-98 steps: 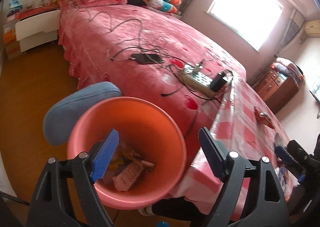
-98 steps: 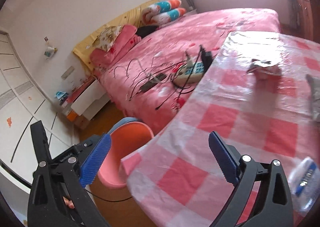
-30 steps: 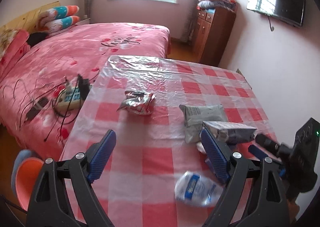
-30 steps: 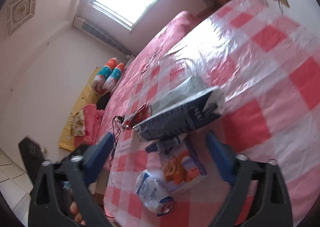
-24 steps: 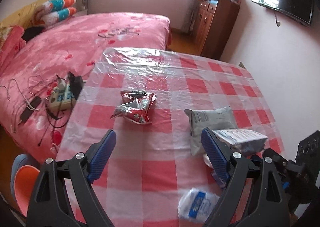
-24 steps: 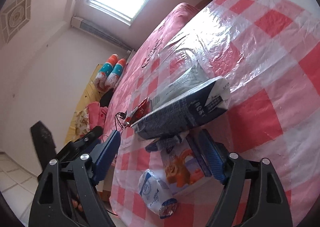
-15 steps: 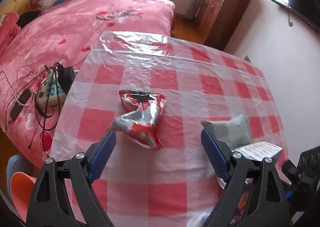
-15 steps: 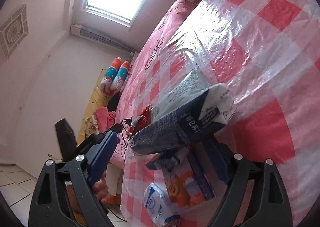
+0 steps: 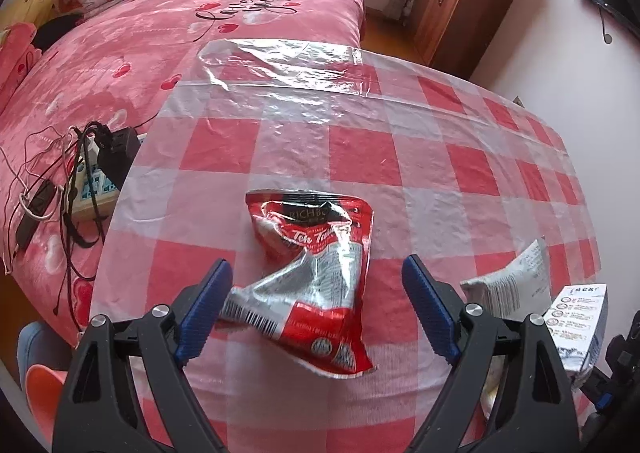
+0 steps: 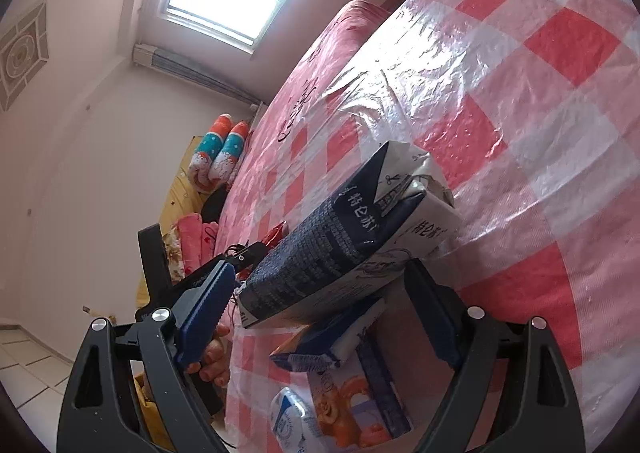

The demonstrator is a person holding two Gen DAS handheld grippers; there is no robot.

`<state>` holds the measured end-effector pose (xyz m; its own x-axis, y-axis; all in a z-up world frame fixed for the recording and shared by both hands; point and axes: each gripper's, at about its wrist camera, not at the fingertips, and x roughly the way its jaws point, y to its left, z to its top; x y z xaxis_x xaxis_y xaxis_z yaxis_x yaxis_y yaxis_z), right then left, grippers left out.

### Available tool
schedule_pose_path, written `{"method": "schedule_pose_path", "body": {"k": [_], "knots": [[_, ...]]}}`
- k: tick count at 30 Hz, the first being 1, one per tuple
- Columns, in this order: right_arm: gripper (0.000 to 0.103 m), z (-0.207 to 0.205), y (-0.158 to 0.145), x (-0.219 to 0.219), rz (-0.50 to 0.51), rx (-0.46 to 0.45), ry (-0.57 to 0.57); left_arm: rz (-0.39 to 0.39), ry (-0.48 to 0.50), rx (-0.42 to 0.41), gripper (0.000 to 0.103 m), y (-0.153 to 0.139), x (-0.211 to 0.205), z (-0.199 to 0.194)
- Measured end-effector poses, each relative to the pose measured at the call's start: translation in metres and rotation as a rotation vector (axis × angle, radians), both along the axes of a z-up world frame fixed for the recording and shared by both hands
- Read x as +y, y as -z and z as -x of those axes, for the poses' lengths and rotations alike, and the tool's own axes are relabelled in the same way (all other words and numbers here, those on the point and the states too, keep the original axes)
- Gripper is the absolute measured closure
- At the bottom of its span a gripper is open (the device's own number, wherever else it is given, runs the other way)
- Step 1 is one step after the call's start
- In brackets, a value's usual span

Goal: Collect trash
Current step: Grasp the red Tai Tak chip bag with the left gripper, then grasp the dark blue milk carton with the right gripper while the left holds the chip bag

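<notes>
Red snack wrapper [image 9: 316, 277] lies crumpled on the checked table [image 9: 400, 157], right between my left gripper [image 9: 316, 309], jaws wide and empty. If I close too high, the foil could slip out. My right gripper [image 10: 320, 313], also wide, straddles the milk carton [image 10: 344, 249] without pressing it. Only the left view shows the orange bin [image 9: 40, 393].
</notes>
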<state>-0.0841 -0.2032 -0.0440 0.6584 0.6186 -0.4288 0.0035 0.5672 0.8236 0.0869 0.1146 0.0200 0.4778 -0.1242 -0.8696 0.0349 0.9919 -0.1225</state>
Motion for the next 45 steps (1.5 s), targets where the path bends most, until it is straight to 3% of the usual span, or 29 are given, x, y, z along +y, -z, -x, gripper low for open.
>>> {"method": "schedule_pose_path", "body": {"k": [2, 4, 7, 12, 19, 24, 30, 36, 45], "knots": [[0.017, -0.001, -0.001, 0.001, 0.005, 0.001, -0.001, -0.003, -0.004, -0.006, 0.019, 0.001, -0.001, -0.001], [0.016, -0.002, -0.001, 0.002, 0.014, -0.002, -0.005, -0.014, -0.01, -0.012, 0.033, 0.003, -0.001, 0.0], [0.011, -0.003, -0.003, 0.006, 0.011, -0.015, -0.019, 0.002, -0.003, -0.008, 0.042, 0.007, -0.002, 0.001], [0.011, -0.006, -0.001, 0.004, -0.035, -0.029, -0.021, -0.014, -0.016, -0.056, 0.047, 0.007, -0.005, 0.01], [0.011, -0.01, -0.004, 0.002, 0.048, -0.014, 0.022, 0.025, -0.005, -0.076, 0.049, 0.003, -0.011, 0.029], [0.011, -0.012, -0.004, -0.003, 0.057, -0.015, 0.035, 0.072, 0.072, -0.1, 0.049, -0.006, -0.03, 0.054], [0.011, -0.017, -0.002, -0.005, 0.038, -0.035, 0.006, 0.118, 0.169, -0.087, 0.049, -0.008, -0.056, 0.075], [0.011, -0.022, -0.004, -0.009, 0.128, -0.014, 0.039, 0.132, 0.262, -0.066, 0.049, -0.005, -0.08, 0.09], [0.011, -0.023, -0.003, -0.025, 0.17, 0.011, 0.083, 0.183, 0.307, -0.033, 0.049, 0.003, -0.089, 0.107]]}}
